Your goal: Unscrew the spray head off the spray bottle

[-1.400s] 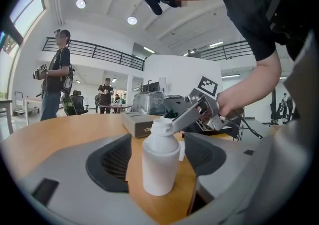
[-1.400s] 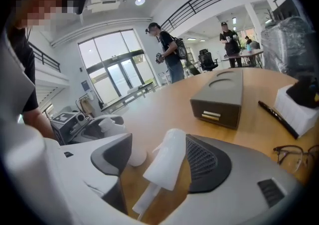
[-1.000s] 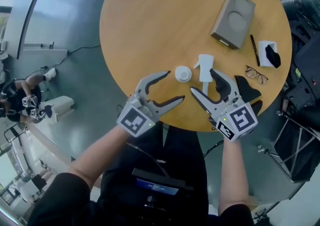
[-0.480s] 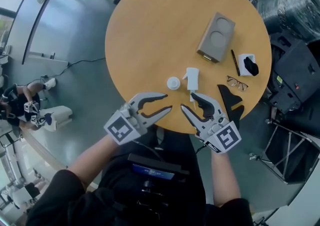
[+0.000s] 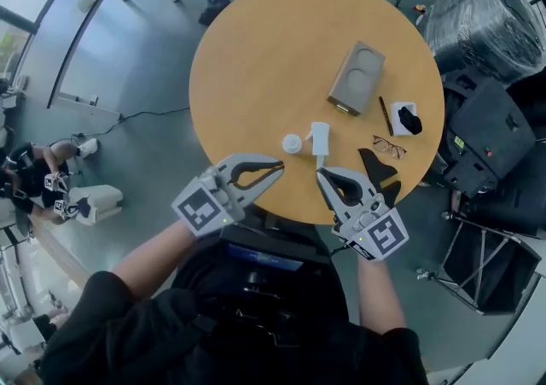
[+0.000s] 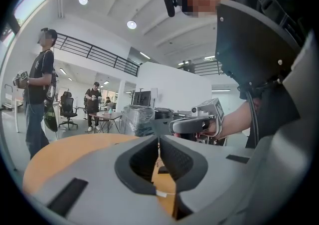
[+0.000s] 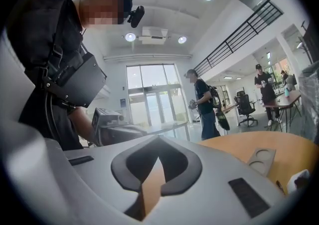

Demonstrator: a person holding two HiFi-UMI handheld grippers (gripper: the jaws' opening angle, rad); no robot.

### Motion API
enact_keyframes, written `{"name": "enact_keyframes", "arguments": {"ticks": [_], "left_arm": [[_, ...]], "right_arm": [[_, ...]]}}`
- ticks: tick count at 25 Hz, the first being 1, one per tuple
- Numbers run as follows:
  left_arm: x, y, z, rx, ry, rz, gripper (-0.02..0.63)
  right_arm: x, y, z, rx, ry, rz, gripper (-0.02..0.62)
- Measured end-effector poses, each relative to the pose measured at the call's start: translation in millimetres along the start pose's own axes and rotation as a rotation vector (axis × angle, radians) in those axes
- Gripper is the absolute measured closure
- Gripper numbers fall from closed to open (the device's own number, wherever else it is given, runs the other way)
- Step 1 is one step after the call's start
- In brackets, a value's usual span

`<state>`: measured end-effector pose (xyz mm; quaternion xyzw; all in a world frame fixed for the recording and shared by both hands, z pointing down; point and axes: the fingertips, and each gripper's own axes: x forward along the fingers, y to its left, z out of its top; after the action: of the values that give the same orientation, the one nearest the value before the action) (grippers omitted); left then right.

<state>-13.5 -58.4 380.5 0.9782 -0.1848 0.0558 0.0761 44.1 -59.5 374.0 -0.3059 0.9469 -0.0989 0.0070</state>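
A white spray head [image 5: 319, 137] lies on the round wooden table [image 5: 273, 50], apart from a small round white bottle [image 5: 292, 143] that stands just left of it. Both are near the table's front edge. My left gripper [image 5: 278, 168] hovers at that edge, below the bottle. Its jaws are closing, their tips almost together and nothing between them. My right gripper [image 5: 322, 174] is below the spray head and is shut on nothing. In both gripper views only the table top [image 6: 65, 154] [image 7: 239, 146] shows past the jaws.
A grey-brown cup carrier [image 5: 356, 78] lies at mid-table and shows as the cup carrier [image 7: 262, 159] in the right gripper view. A pen [image 5: 385, 116], glasses [image 5: 389, 148] and a white box [image 5: 407, 119] lie right. People [image 6: 40, 94] stand around.
Both grippers went from wide open to closed and drew back toward the table's near edge. The head view pulled away, so the table looks smaller.
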Motion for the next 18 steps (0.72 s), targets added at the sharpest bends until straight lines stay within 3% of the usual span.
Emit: {"name": "enact_keyframes", "arguments": {"ticks": [11,18], "left_arm": [[-18.3,-17.9,44.3,0.01,-0.02,0.012,0.589],[-26.8,-24.9,66.2,0.057,-0.035,0.01,0.589]], "right_arm": [[-4.4,42.9,55.4,-0.033,0.015,0.023,0.595],[-2.1,54.9,79.0,-0.051,-0.003,0.036,0.595]]}}
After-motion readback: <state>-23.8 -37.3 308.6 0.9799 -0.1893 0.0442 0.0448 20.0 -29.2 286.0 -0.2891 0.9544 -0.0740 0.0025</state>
